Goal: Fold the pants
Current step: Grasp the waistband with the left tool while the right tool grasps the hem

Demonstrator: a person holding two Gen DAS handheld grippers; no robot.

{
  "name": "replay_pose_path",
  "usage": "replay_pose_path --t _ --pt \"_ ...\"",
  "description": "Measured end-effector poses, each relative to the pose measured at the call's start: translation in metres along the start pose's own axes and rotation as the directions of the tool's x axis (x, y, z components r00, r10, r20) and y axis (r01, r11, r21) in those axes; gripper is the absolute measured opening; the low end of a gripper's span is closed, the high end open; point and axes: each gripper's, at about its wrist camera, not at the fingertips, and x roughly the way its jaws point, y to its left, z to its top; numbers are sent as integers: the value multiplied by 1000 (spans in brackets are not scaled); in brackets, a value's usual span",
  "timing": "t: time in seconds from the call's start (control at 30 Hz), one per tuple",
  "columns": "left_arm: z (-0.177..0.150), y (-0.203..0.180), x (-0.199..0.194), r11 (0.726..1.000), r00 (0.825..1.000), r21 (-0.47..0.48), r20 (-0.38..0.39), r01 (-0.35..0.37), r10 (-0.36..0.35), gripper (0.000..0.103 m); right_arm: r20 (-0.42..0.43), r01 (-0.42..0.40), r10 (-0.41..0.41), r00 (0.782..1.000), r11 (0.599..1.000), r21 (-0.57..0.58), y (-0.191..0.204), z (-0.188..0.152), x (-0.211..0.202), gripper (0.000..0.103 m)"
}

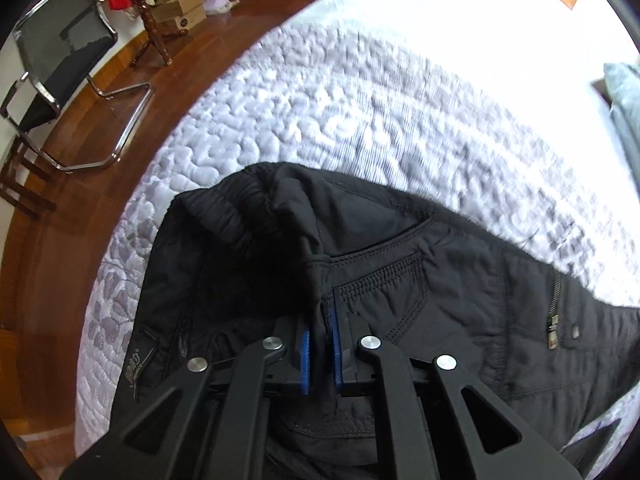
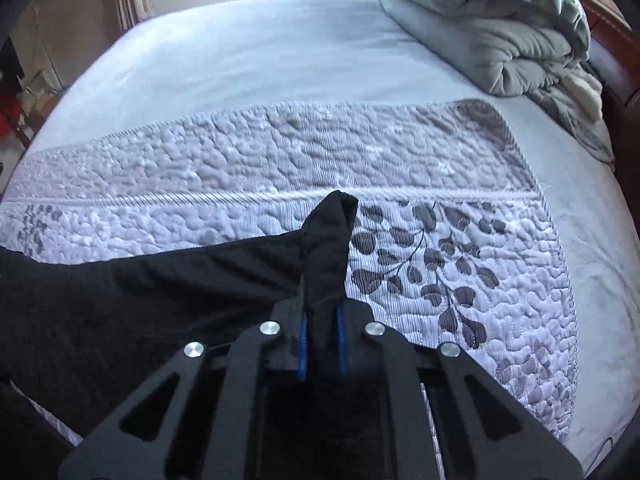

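1. Two grippers are in my hands, and each is clamped on the black pants (image 1: 400,272) spread over the quilted bedspread (image 1: 320,100).
2. My left gripper (image 1: 320,344) is closed as far as the cloth allows: its blue pads (image 1: 305,360) pinch a ridge of fabric just beside the stitched pocket (image 1: 384,280), below the gathered waistband (image 1: 240,208).
3. From the left wrist view, the pants lie near the bed's edge, with a zipper (image 1: 554,312) on the right and a small embroidered logo (image 1: 136,364) on the left.
4. My right gripper (image 2: 322,344) is likewise squeezed tight on cloth; a narrow fold of the pants (image 2: 328,240) stands up between its fingers (image 2: 301,344) and pokes out past the tips.
5. Left of that fold, the dark fabric spreads wide and slack across the bedspread (image 2: 280,152), next to the grey leaf pattern (image 2: 432,264).
6. Behind it, a folded grey duvet (image 2: 488,24) sits at the far right corner of the bed, well apart from the pants.
7. Beyond the bed in the left wrist view, a chrome-framed chair (image 1: 60,72) stands on the wooden floor (image 1: 100,128), with stacked cardboard boxes (image 1: 180,10) farther back.
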Motion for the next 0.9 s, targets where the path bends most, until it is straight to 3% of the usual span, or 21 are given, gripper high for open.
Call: replay_pose_path --t 0.13,0.27,0.43,0.6,0.73,0.9 --pt "-18 8 -44 997 989 -4 129 72 -71 8 161 -50 50 986 999 0 -8 -13 -61 9" --pt "-53 26 -88 989 961 14 231 150 -149 8 265 -50 53 963 999 -21 -13 -50 -110 9" --pt "-100 59 -119 966 932 -25 273 256 -240 8 364 -119 95 926 992 42 -35 -113 -153 9" --pt "-151 93 -132 948 919 -55 270 314 -288 9 430 -181 125 894 979 91 -49 -181 -187 9" --pt "-191 115 -133 935 911 -66 259 348 -321 11 424 -201 133 896 972 120 -52 -234 -203 9" --pt "-236 130 -127 925 904 -64 249 375 -349 12 365 -203 129 922 964 171 -56 -299 -202 9"
